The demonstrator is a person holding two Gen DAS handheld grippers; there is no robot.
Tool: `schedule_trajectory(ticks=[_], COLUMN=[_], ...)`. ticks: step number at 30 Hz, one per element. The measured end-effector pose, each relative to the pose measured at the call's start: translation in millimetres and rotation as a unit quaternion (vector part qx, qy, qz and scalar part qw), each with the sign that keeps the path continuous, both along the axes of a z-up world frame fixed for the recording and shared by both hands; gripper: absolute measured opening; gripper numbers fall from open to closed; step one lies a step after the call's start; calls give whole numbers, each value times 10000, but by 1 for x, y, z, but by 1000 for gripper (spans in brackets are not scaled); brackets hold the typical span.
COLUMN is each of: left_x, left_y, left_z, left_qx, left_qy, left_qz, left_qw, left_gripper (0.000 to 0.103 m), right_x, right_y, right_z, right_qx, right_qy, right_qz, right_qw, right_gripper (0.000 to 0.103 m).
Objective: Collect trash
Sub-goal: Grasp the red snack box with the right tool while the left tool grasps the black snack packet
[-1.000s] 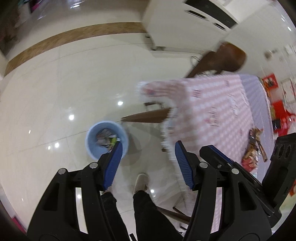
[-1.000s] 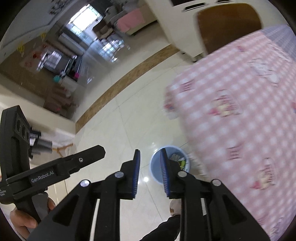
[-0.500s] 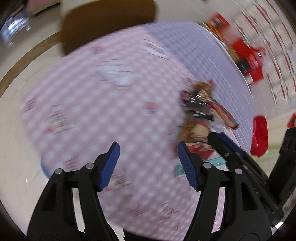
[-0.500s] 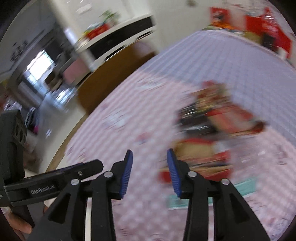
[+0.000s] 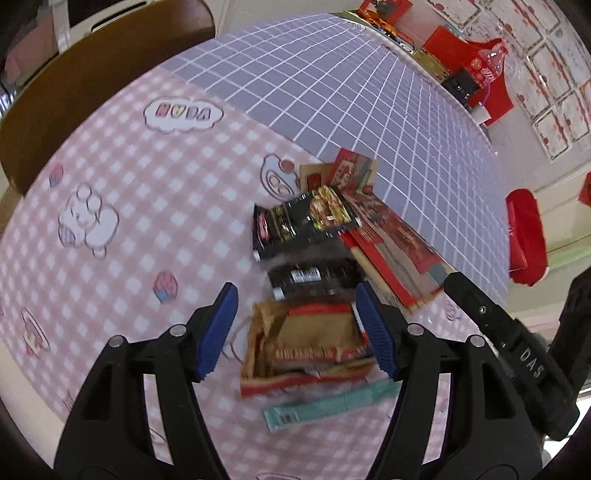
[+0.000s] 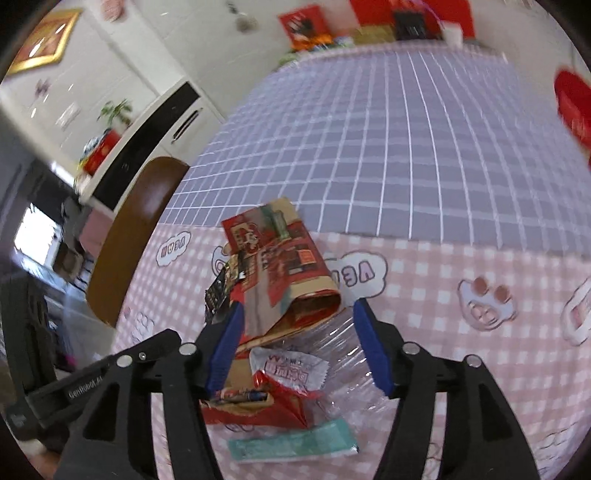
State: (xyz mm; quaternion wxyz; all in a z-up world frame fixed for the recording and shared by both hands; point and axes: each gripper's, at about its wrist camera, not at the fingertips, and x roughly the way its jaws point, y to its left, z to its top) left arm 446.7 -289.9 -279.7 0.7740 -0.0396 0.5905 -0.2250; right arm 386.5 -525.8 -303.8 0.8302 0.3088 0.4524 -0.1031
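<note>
A heap of trash lies on the pink checked tablecloth (image 5: 122, 192): a black snack wrapper (image 5: 303, 221), a torn brown and red bag (image 5: 306, 343), a teal wrapper (image 5: 332, 406) and a flat red and brown paper bag (image 5: 391, 240). My left gripper (image 5: 295, 291) hovers open above the brown bag, pads apart from it. My right gripper (image 6: 299, 309) hangs over the same heap with its jaws opening. Under it are the paper bag (image 6: 291, 258), crumpled clear plastic (image 6: 343, 354), a white and red wrapper (image 6: 291, 369) and the teal wrapper (image 6: 291, 441). Neither gripper holds anything.
A purple grid cloth (image 5: 351, 92) covers the far half of the table. A brown wooden chair back (image 6: 133, 236) stands at the table's left side. A red object (image 5: 524, 236) sits past the right edge. Boxes and red items crowd the far end (image 6: 369, 29).
Both views swung from the floor and the blue bin to the table, ending above the trash heap. The right jaws went from nearly shut to wide. The left jaws stayed open.
</note>
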Motion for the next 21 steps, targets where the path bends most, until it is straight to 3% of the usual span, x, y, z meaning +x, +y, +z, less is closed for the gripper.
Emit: schedule_trajectory(ticks=[7,9,12,21], left_x=[17,20,23,30], left_y=[-10,-15,-25,-64], left_z=[-8,-11,-16,-35], left_qx=[302,361,463,1215], left_qy=[-82,-97,-177,-638], left_qz=[-84,-184,-429,-1208], left_qw=[9995,9991,9979,9832], left_gripper=[66,66,66,66], right_x=[13,15,22,35], right_y=[-25,-28,-32,-37], right_z=[-36,-35,-34,-32], right_qx=[1368,1369,1414,1473], right_qy=[168,71,-32,-220], right_qz=[-599,-591,-488,-310], right_qw=[9886,9888,9887,9884], right_gripper=[63,59,33,28])
